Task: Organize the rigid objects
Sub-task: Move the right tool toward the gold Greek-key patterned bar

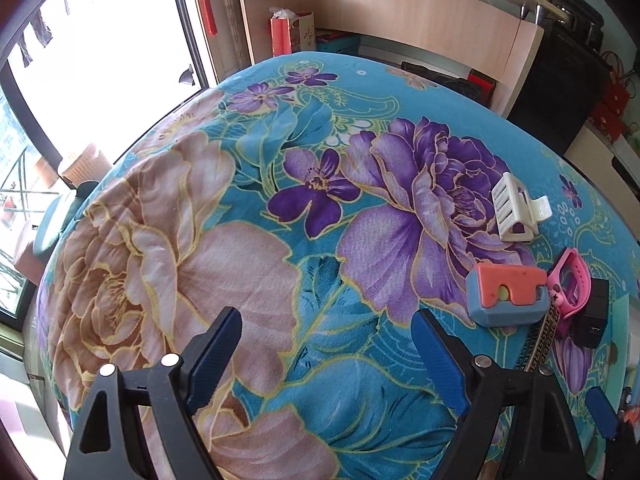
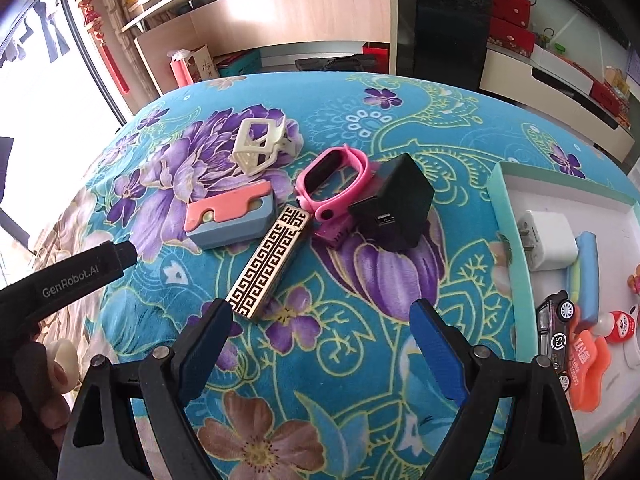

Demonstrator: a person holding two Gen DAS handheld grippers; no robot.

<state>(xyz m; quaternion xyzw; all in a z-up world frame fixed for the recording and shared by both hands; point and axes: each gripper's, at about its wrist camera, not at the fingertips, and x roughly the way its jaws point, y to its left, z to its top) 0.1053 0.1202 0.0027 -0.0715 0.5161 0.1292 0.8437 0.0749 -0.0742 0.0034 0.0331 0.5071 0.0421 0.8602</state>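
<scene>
ok, both claws empty and wide. my right gripper (image 2: 320, 320) hangs over the floral blanket (image 2: 340, 380) with nothing between the pads; the gold-and-black patterned bar (image 2: 266, 262) lies just ahead of its left finger (image 2: 212, 336), near end almost at the tip, so i read that as the next pick. further ahead of the claw: orange-and-blue block (image 2: 230, 218) touching the bar's far end on the left, pink watch (image 2: 332, 182) ahead centre, black charger cube (image 2: 394, 208) against the watch's right side, white hair clip (image 2: 264, 146) farthest out.

the teal-rimmed tray (image 2: 506, 216) sits off to the claw's right. it holds a white plug adapter (image 2: 546, 244), a toy car (image 2: 556, 328) and other small bits, so my guess is that's the sort destination and the loose pile is what's left.

my left gripper (image 1: 326, 354) is also spread wide over bare blanket, holding nothing; the block (image 1: 506, 294) and clip (image 1: 516, 208) lie ahead to its right. it looks parked clear so the right one has room.

bar lies diagonal to the jaws. i'd roll the wrist to close across its narrow width.
</scene>
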